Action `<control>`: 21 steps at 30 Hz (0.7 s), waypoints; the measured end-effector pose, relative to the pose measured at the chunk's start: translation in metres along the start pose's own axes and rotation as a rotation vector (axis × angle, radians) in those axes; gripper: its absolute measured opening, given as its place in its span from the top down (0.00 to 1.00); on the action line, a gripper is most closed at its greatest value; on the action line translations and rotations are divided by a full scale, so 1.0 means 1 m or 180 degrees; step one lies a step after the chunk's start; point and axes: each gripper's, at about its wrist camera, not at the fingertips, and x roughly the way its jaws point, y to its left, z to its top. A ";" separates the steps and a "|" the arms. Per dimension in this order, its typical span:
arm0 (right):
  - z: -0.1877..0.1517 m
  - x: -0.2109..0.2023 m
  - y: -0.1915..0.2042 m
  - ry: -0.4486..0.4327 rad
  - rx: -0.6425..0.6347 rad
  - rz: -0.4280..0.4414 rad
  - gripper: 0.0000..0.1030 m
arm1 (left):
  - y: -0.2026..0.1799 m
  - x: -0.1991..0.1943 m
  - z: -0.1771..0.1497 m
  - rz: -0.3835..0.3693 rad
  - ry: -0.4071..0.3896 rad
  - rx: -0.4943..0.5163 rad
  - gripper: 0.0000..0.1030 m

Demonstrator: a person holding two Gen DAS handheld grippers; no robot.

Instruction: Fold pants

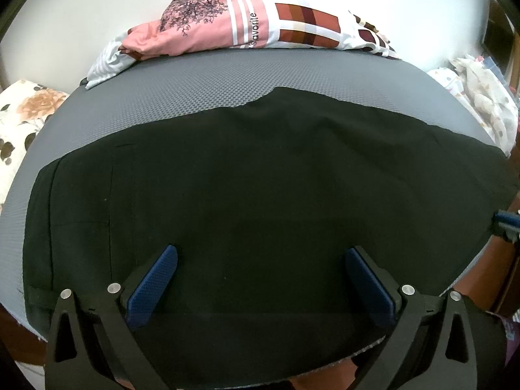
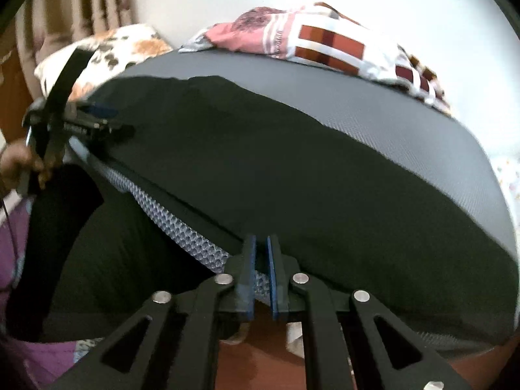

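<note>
Black pants [image 1: 260, 178] lie flat across a grey textured mat [image 1: 182, 87]. My left gripper [image 1: 260, 260] hovers over the near part of the pants, its blue-padded jaws wide apart and empty. In the right wrist view the pants [image 2: 276, 162] cover the mat [image 2: 422, 123] and part hangs over the near edge. My right gripper [image 2: 261, 243] sits at the mat's near edge with jaws nearly closed; a narrow gap shows the mat's honeycomb edge [image 2: 182, 224] between them. The left gripper [image 2: 97, 120] shows at the far left, and the right gripper shows at the right edge of the left wrist view [image 1: 507, 224].
A folded pink and red-checked cloth [image 1: 247, 22] lies at the mat's far edge against a white wall. A floral pillow [image 1: 22, 120] is at the left, pale patterned fabric [image 1: 481, 97] at the right. Beige curtains [image 2: 81, 3] hang at the far left.
</note>
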 end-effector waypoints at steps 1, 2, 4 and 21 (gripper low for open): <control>-0.001 0.000 0.004 -0.0013 -0.0079 -0.0027 0.72 | 0.000 0.000 0.000 -0.0003 -0.0001 -0.0001 0.01; 0.000 0.001 0.006 -0.0014 -0.0127 -0.0016 0.61 | 0.000 0.000 0.000 -0.0004 -0.0001 -0.0001 0.01; -0.001 0.001 0.014 -0.0039 -0.0237 0.0001 0.58 | 0.000 0.000 0.000 -0.0002 0.0000 -0.0002 0.01; 0.008 0.011 0.027 0.0020 -0.0764 -0.0385 0.78 | -0.002 0.000 0.001 0.0000 -0.0002 -0.0009 0.01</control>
